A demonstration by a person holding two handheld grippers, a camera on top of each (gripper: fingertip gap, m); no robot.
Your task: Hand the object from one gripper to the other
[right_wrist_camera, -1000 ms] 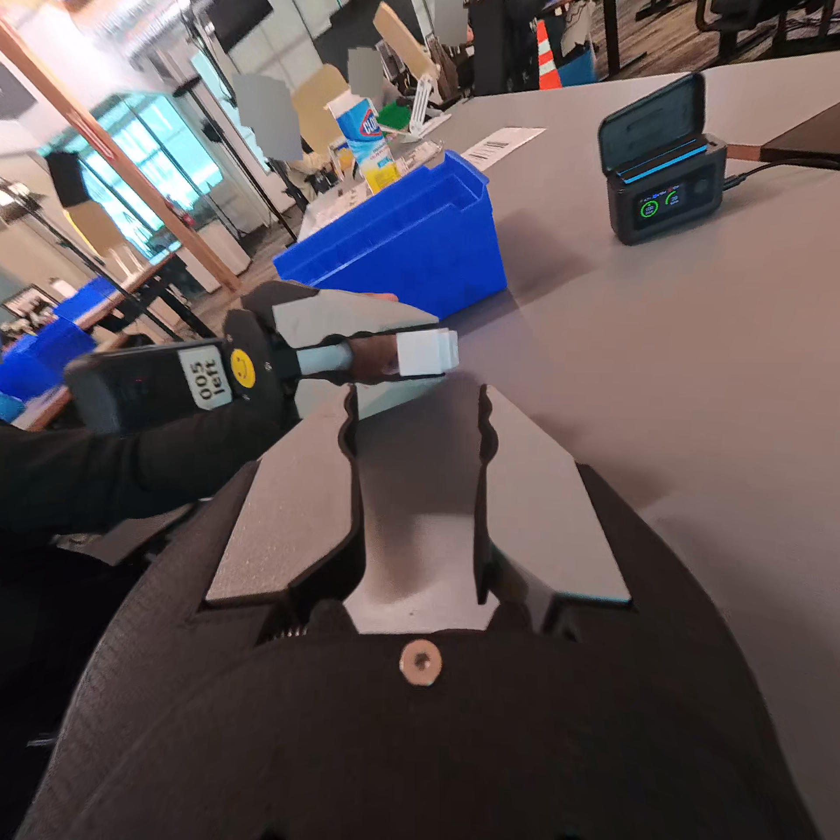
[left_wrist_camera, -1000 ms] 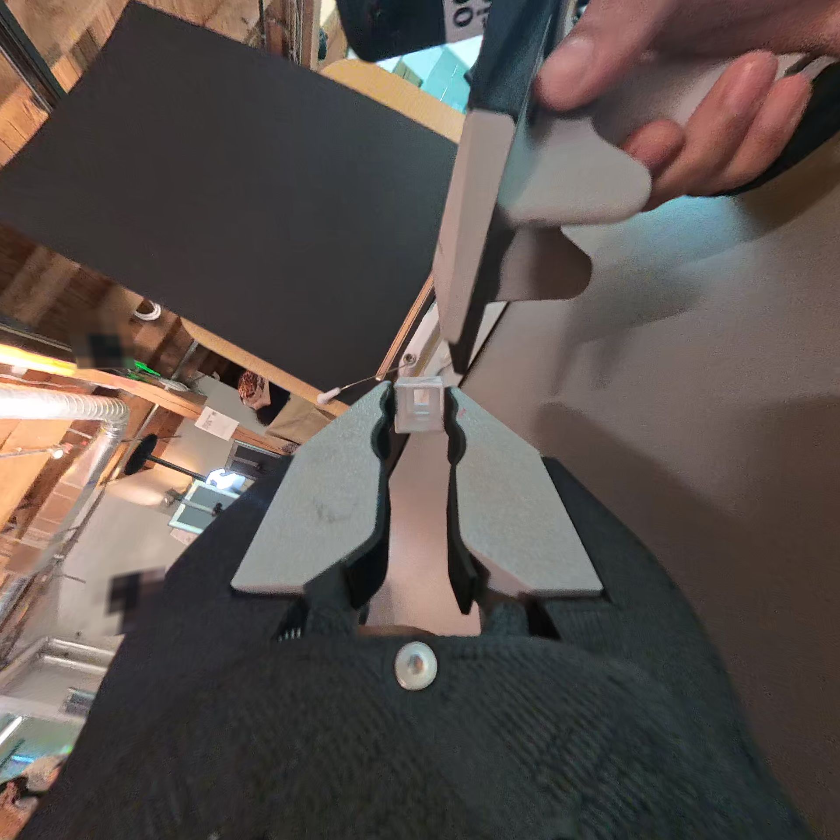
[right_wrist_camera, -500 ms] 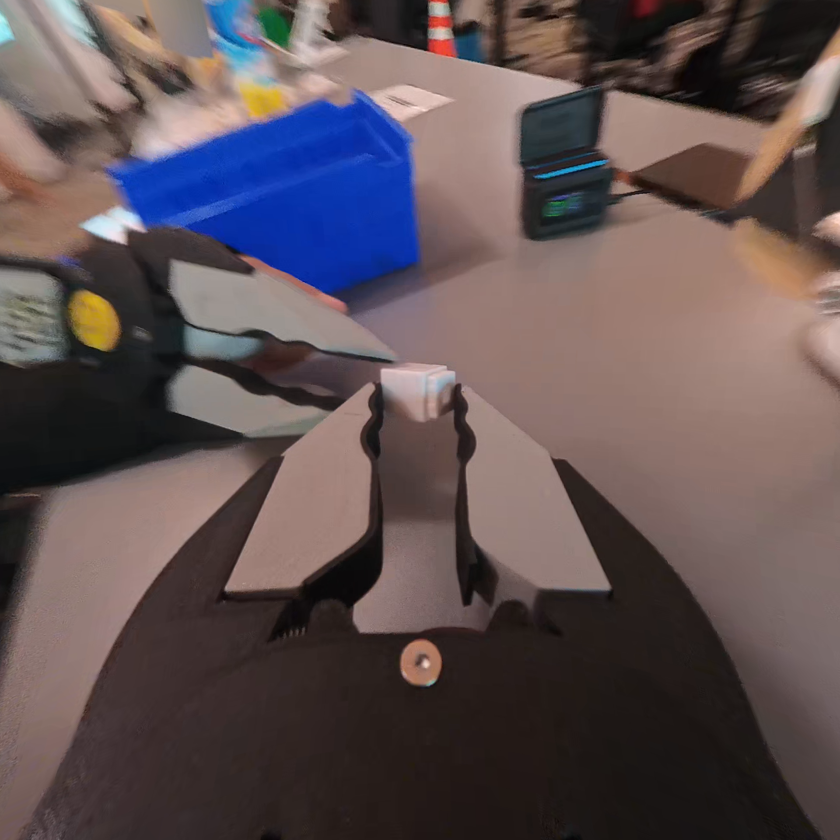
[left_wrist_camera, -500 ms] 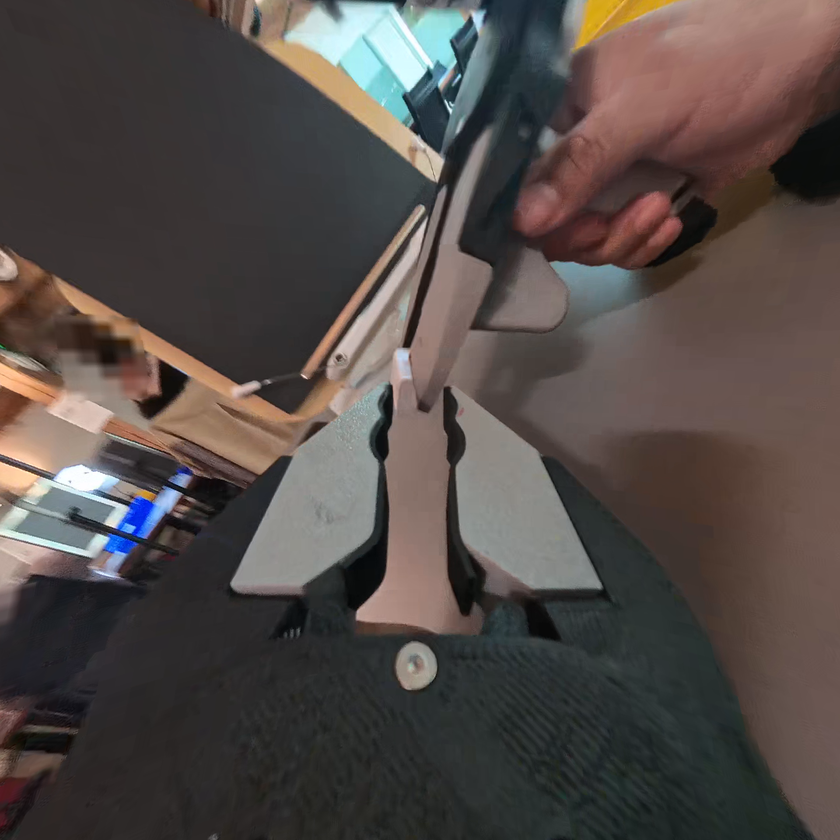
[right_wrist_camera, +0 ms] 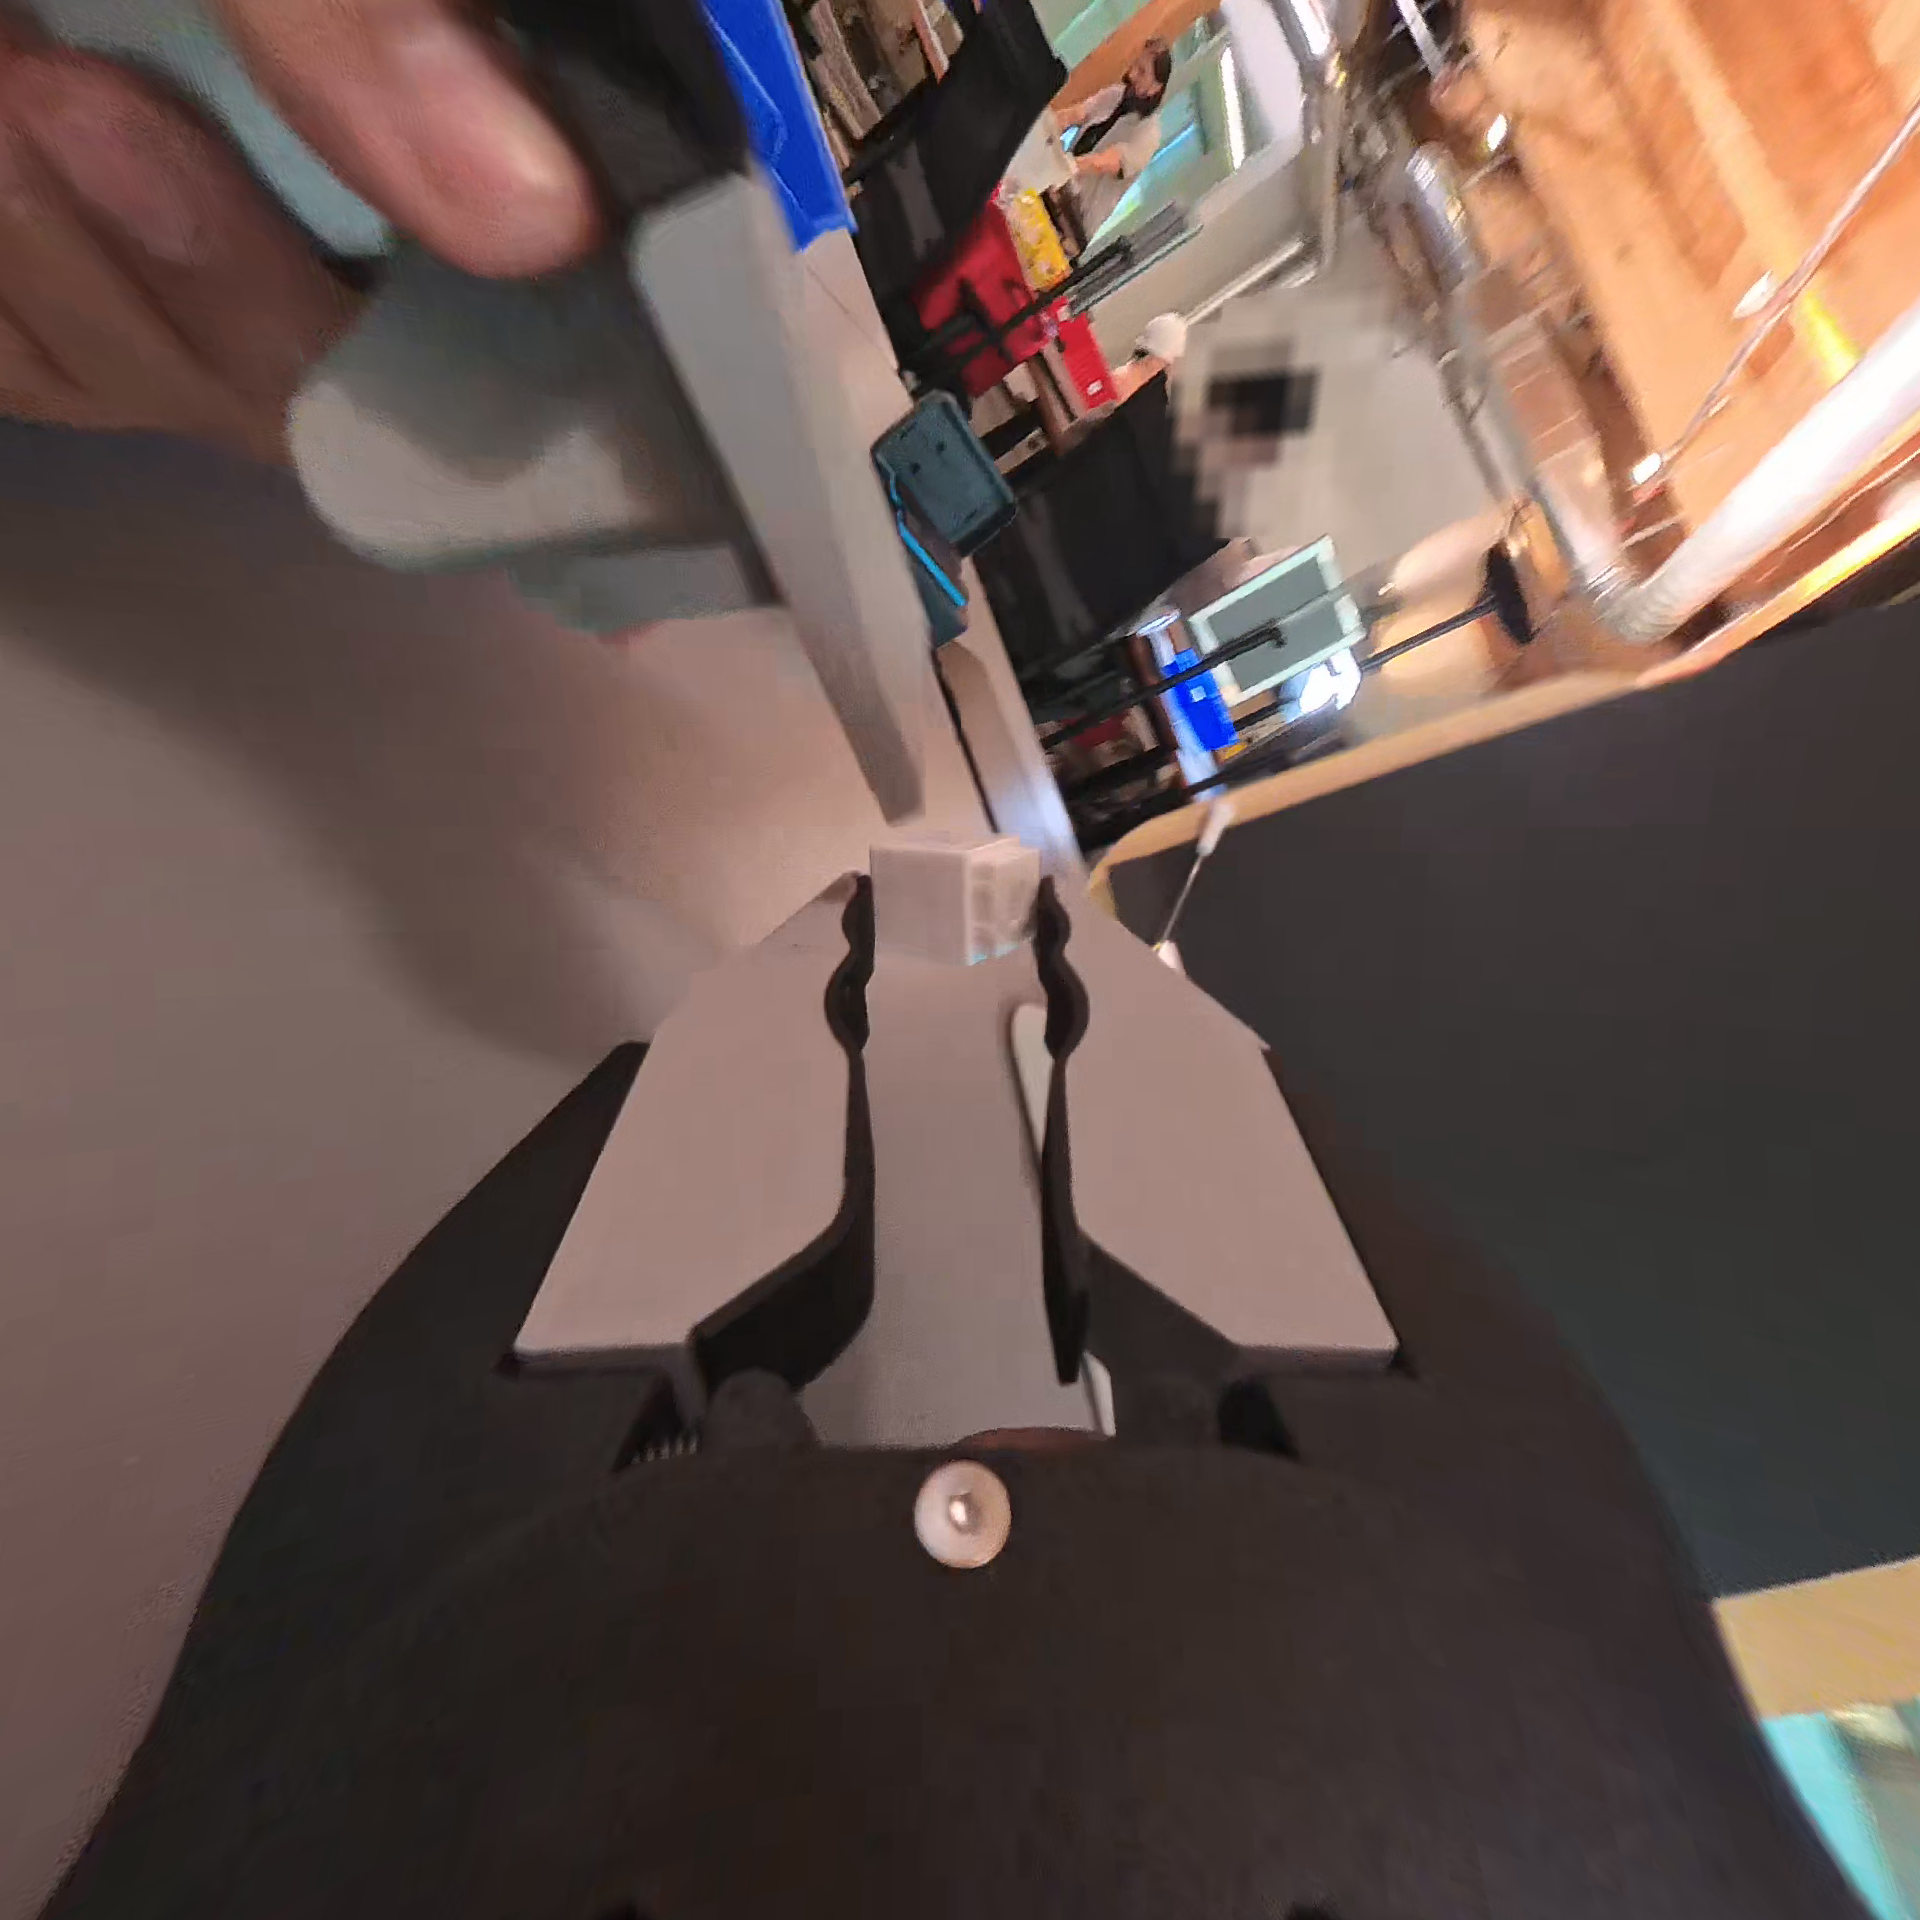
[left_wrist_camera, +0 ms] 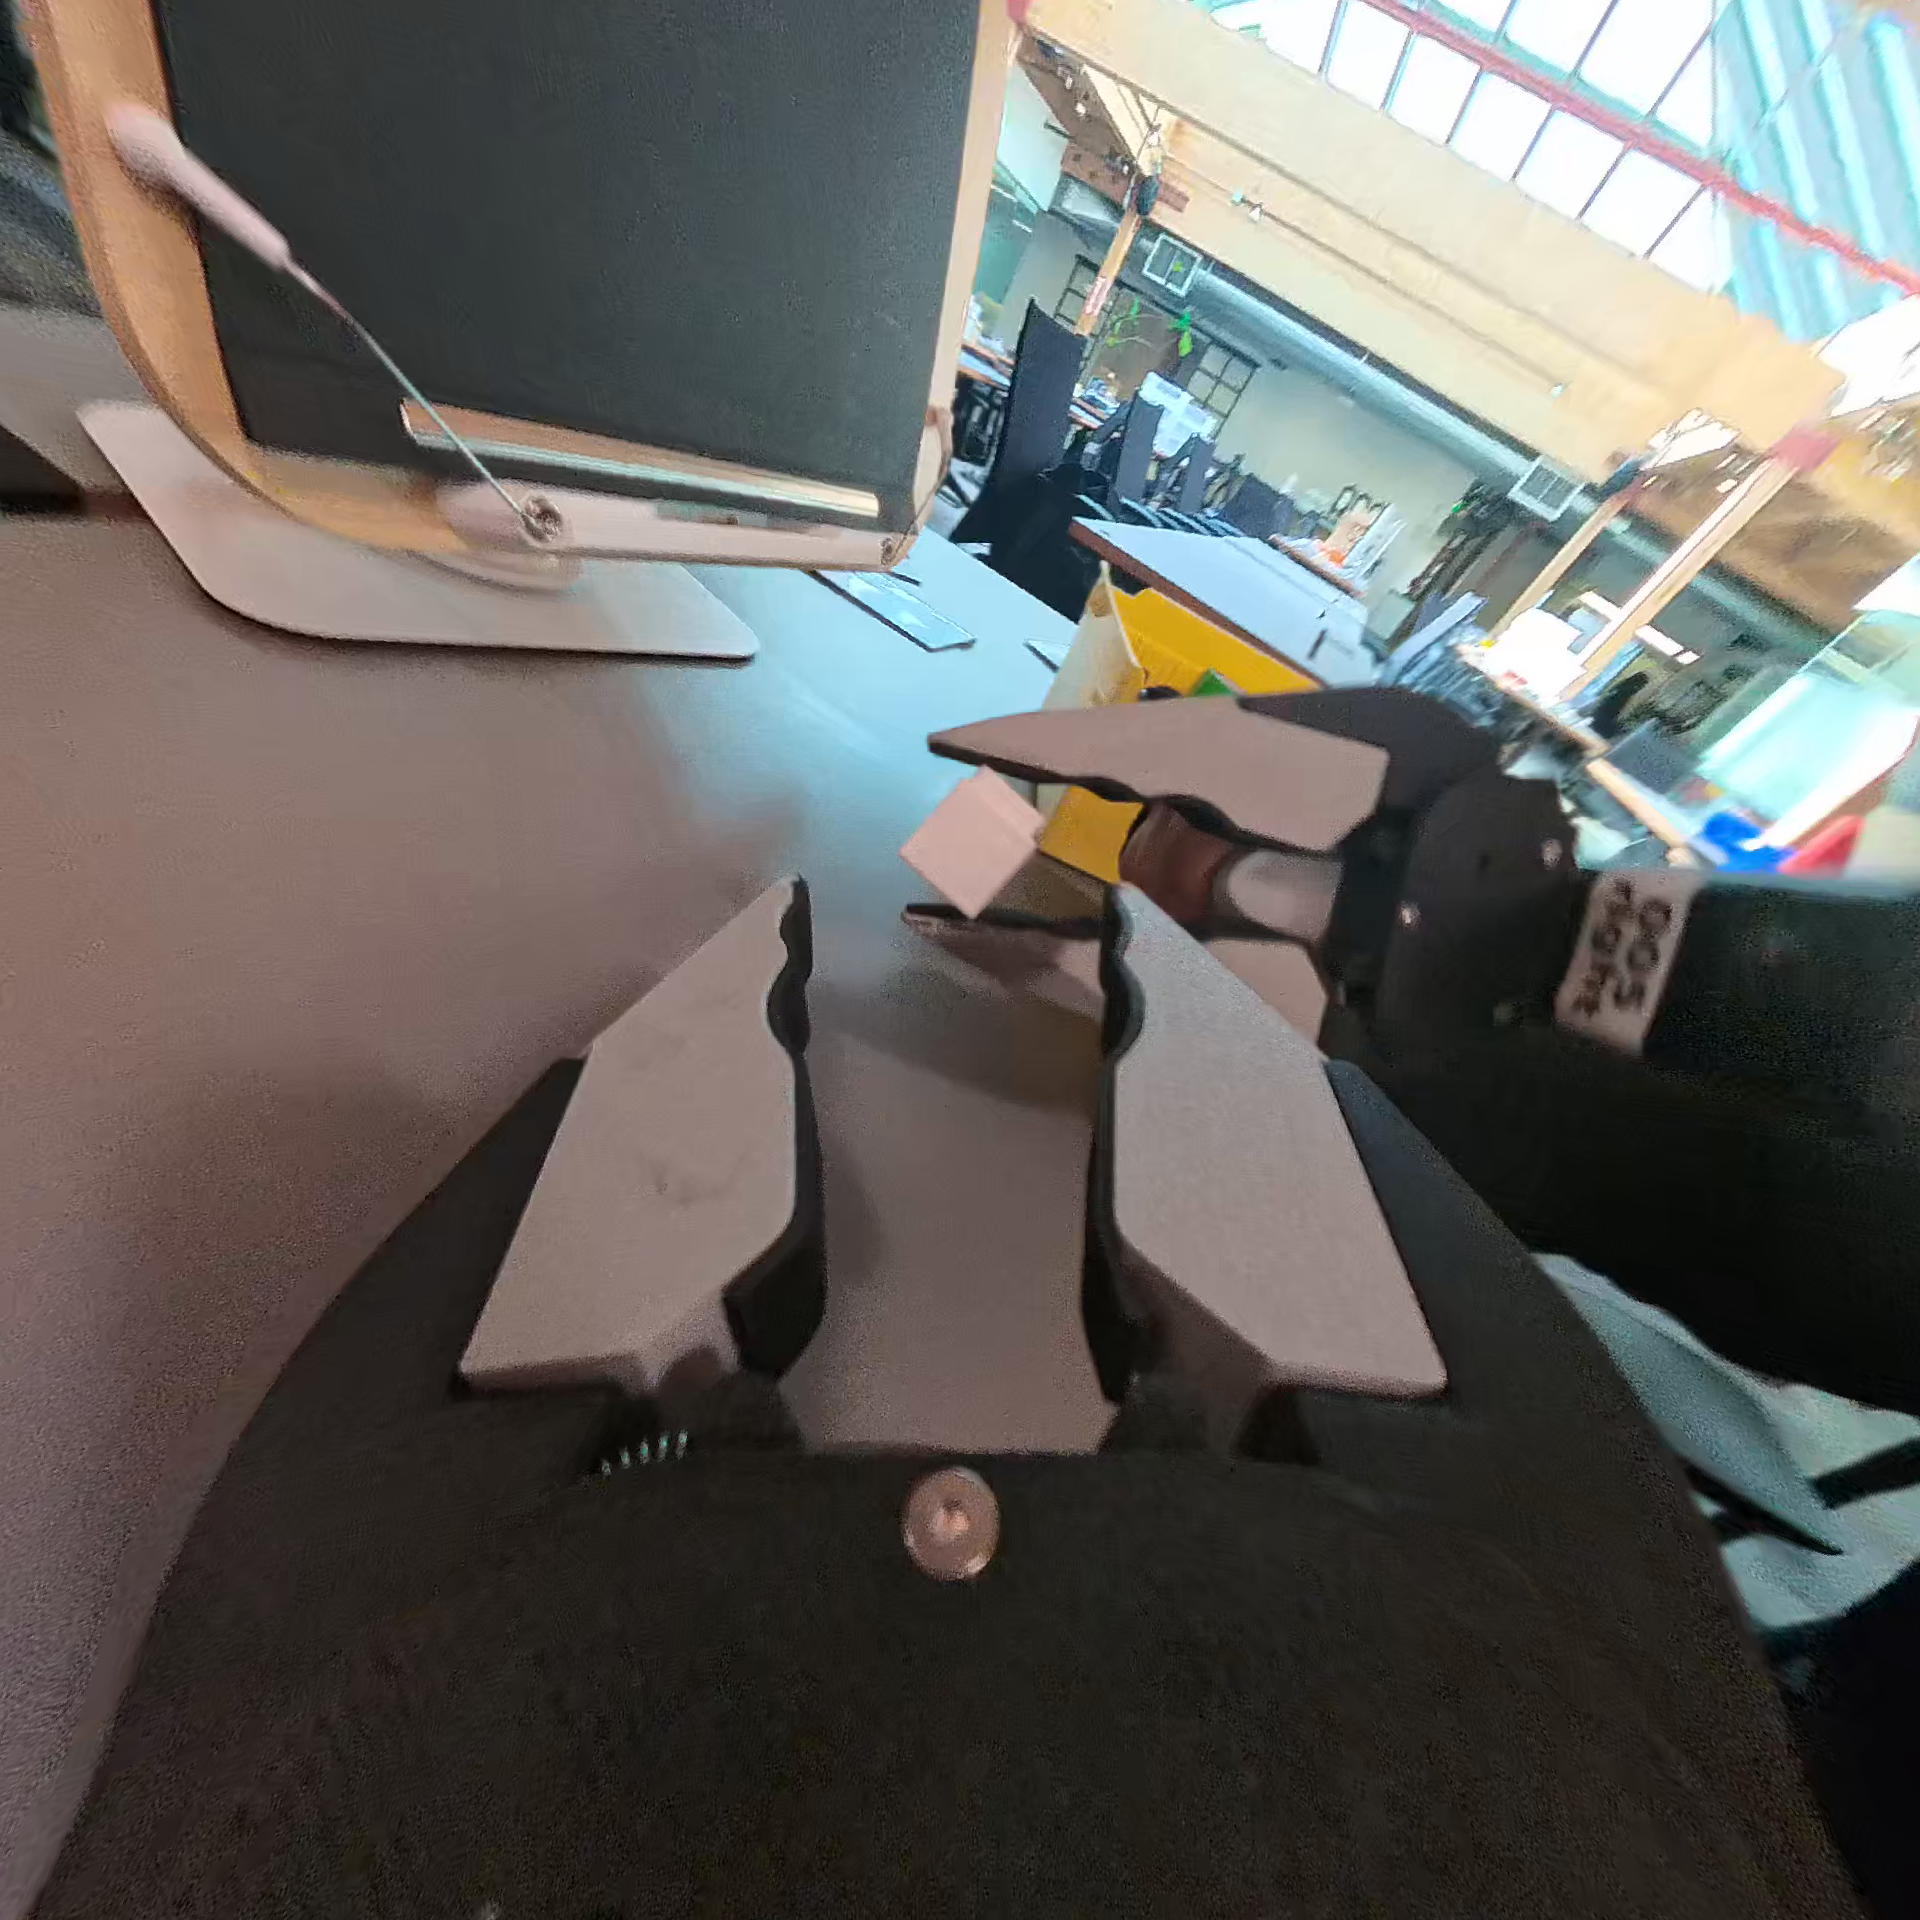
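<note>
Right wrist view: black board [right_wrist_camera: 1558, 1091] beside cube [right_wrist_camera: 951, 899].

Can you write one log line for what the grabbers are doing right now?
left gripper: open, empty | right gripper: shut on white cube | cube off grey table

Grey table surface [left_wrist_camera: 312, 935], matt, foreground in both views. Black upright panel [left_wrist_camera: 582, 229] with bent-wood frame on a flat pale base plate [left_wrist_camera: 436, 603], standing on the table. Yellow box [left_wrist_camera: 1153, 665] behind. Further tables and dark office chairs [left_wrist_camera: 1039, 416] receding into an open hall. Timber beams [left_wrist_camera: 1403, 208] and a glazed roof [left_wrist_camera: 1662, 114] admitting daylight. Blue bin [right_wrist_camera: 790, 135], dark case with blue trim [right_wrist_camera: 940, 499], red crate [right_wrist_camera: 997, 301], brick wall [right_wrist_camera: 1621, 208], silver duct [right_wrist_camera: 1621, 592].
</note>
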